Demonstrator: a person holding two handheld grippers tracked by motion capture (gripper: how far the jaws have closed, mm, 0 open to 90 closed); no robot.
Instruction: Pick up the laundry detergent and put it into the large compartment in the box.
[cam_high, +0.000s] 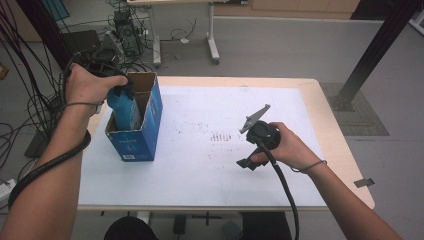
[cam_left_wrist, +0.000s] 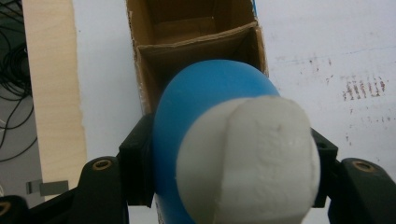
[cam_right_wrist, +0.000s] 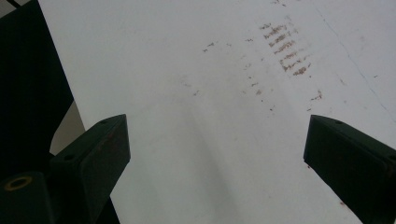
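The left hand (cam_high: 89, 86) is raised over the left end of the desk (cam_high: 325, 120), wrist bent so that the left gripper (cam_high: 120, 90) points down into a box (cam_high: 145, 125). That gripper is clamped on a blue bottle (cam_left_wrist: 205, 93) with a white cap (cam_left_wrist: 252, 158); in the left gripper view the black jaws press on the bottle from both sides just below the cap. The bottle stands upright with its lower part already inside the box, in the compartment nearer the person.

The box is blue cardboard, open at the top, and a cardboard divider splits it into two compartments. The far compartment looks empty from what shows of it.

The right hand (cam_high: 292, 147) rests low over the middle of the desk, well apart from the box. The right gripper (cam_right_wrist: 215, 154) has its jaws spread wide, nothing between them, above the bare white sheet (cam_right_wrist: 224, 93) with its reddish smudges.

One bottle, one box, two grippers.
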